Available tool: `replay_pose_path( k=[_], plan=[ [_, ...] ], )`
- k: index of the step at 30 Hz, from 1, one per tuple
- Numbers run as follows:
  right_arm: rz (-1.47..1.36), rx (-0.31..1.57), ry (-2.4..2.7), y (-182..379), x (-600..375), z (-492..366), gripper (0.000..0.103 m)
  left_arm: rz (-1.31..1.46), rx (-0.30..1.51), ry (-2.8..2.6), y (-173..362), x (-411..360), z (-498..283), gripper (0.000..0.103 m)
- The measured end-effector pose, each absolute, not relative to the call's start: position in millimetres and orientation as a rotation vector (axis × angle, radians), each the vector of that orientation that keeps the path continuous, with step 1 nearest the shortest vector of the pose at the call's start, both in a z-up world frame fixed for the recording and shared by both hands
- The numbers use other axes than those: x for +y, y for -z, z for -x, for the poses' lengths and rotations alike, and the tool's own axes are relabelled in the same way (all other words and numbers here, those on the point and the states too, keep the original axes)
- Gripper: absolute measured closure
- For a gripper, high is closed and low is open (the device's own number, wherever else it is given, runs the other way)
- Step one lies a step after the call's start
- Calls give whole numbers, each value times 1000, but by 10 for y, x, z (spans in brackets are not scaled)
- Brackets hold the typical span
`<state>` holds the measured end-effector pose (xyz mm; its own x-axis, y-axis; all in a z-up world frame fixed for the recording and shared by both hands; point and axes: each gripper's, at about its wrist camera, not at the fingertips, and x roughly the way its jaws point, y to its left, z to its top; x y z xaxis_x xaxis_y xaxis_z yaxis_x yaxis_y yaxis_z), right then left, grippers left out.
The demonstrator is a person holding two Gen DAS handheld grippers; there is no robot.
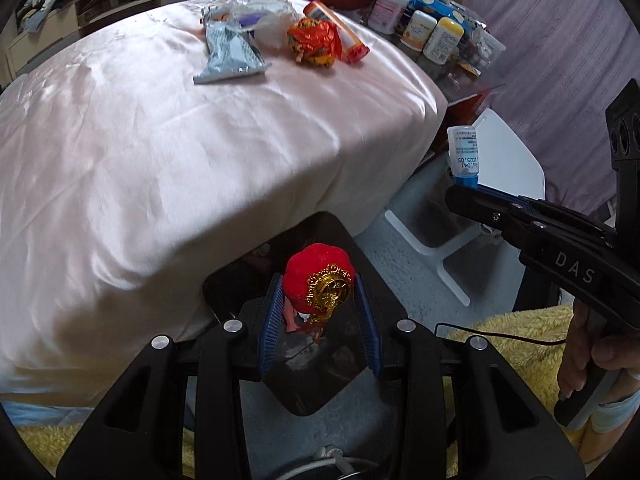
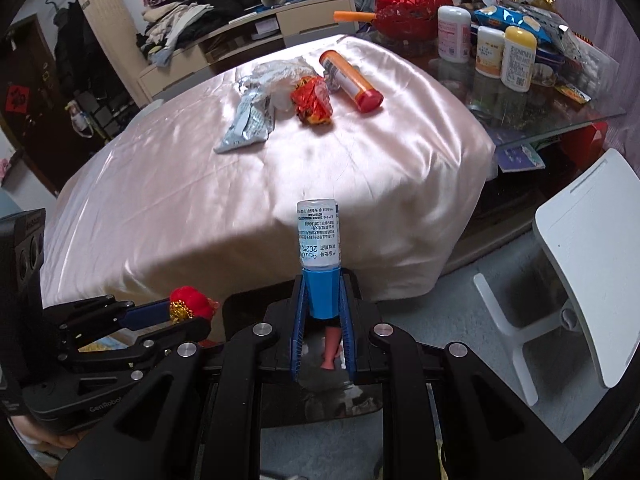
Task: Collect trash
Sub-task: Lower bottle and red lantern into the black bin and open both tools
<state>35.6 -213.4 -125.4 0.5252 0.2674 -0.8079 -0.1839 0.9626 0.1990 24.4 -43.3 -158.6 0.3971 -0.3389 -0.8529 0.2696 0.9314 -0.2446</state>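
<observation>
1. Left wrist view: my left claw (image 1: pixel 320 304) is partly open, its blue pads clamped on a red pom-pom ornament (image 1: pixel 318 280) with a gold centre, over a black bin (image 1: pixel 320 360) at the foot of the cloth-covered bench (image 1: pixel 160 140).
2. At the bench's far end lie a silver wrapper (image 1: pixel 230 54), a crumpled red-orange wrapper (image 1: pixel 314 42) and an orange tube (image 1: pixel 340 32).
3. Right wrist view: my right claw (image 2: pixel 322 300) is closed tight on the blue cap of a small bottle (image 2: pixel 318 236), held cap-down over that bin, near the bench's front edge.
4. A white chair (image 2: pixel 592 264) stands right of the bench.
</observation>
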Motion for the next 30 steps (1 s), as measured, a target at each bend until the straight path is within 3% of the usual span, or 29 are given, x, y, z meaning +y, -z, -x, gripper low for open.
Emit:
replay_pose_path(
  k=[9,20,24,28,30],
  plan=[
    [-140,1083,-285,1645,-2099,-268,85,54,1182,364,2015,-448,-190,69],
    [-133,1157,-299,1850,-2002,-352,84,22,1224,375,2148,-508,-225,68],
    [-141,1160,-296,1862,-2008,-371,83,17,1229,362,2151,-495,-240,54],
    [-168,1152,-269,1852,-2078,-407,58,28,1218,346,2130,-435,-214,45],
    [-175,1142,-254,1830,-2113,-427,57,39,1217,337,2121,-389,-213,45]
  ],
)
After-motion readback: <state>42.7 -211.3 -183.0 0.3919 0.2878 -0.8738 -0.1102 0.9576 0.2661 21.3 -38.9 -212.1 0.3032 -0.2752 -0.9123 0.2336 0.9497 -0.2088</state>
